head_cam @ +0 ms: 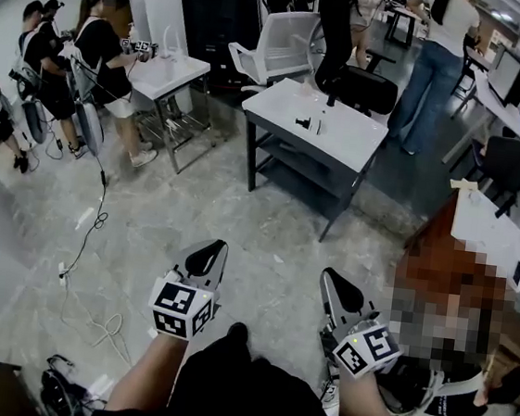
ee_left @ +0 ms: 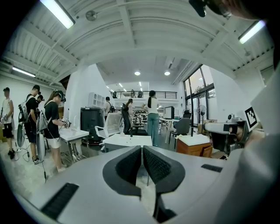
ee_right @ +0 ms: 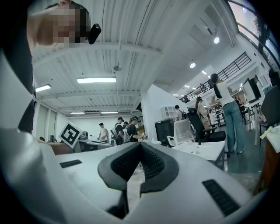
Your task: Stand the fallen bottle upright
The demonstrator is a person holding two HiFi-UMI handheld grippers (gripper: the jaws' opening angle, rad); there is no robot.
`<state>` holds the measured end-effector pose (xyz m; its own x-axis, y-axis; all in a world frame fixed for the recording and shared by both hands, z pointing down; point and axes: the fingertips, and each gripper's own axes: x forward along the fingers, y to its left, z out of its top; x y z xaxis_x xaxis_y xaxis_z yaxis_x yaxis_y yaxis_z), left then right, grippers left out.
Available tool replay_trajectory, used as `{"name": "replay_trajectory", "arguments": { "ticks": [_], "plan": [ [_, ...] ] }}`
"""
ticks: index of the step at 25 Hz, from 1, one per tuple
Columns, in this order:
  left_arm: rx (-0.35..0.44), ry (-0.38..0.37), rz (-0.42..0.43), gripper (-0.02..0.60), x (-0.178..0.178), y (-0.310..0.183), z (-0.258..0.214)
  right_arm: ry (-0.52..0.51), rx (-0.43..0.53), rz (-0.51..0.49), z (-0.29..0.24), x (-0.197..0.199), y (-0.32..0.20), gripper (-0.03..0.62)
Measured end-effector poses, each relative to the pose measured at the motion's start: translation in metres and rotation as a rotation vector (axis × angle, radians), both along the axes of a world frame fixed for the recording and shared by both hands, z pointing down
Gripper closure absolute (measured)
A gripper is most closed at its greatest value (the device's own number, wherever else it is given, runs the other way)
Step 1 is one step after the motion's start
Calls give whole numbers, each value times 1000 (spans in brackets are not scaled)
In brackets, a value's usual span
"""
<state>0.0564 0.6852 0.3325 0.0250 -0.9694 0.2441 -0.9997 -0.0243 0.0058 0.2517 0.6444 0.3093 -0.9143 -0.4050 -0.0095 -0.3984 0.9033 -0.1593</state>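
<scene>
Grey polished floor [head_cam: 268,222] is filling the middle of the head view, well short of the furniture beyond. The left claw [head_cam: 217,246] and the right claw [head_cam: 328,275] are being held low and side by side, pointing forward over that floor. The left claw is sitting fully closed, its ribbed black pads [ee_left: 131,165] pressing against each other with nothing between them. The right claw is closed the same way, its pads [ee_right: 127,164] meeting and gripping nothing.

Ahead of both claws, well apart from them, a white bench [head_cam: 351,147] is standing on dark legs. A small dark object [head_cam: 304,122] is resting near the middle of its top, just beside a small pale piece [head_cam: 319,125]. At this range it is too small to confirm as the bottle or to tell whether it is upright.

A white chair [head_cam: 279,41] and a black office chair [head_cam: 354,78] are standing behind the bench. Several people [head_cam: 96,53] are working at a second white bench [head_cam: 168,73] at the left, and a person in jeans [head_cam: 434,68] is standing at the far right.
</scene>
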Motion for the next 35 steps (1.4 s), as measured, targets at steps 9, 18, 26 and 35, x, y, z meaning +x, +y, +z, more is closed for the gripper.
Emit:
{"name": "replay_trajectory", "arguments": {
  "ticks": [9,18,26,35],
  "plan": [
    [-2,57,11,552,-41,-81,27,74,-29,10,21,-38,-71,580],
    [-6,88,76,552,-119,-230,44,137,-58,59,39,-122,-205,579],
    [2,98,103,552,-199,-336,40,164,-43,55,34,-213,-301,579],
    [-16,111,113,552,-241,-405,46,186,-49,47,39,-260,-376,579]
  ]
}}
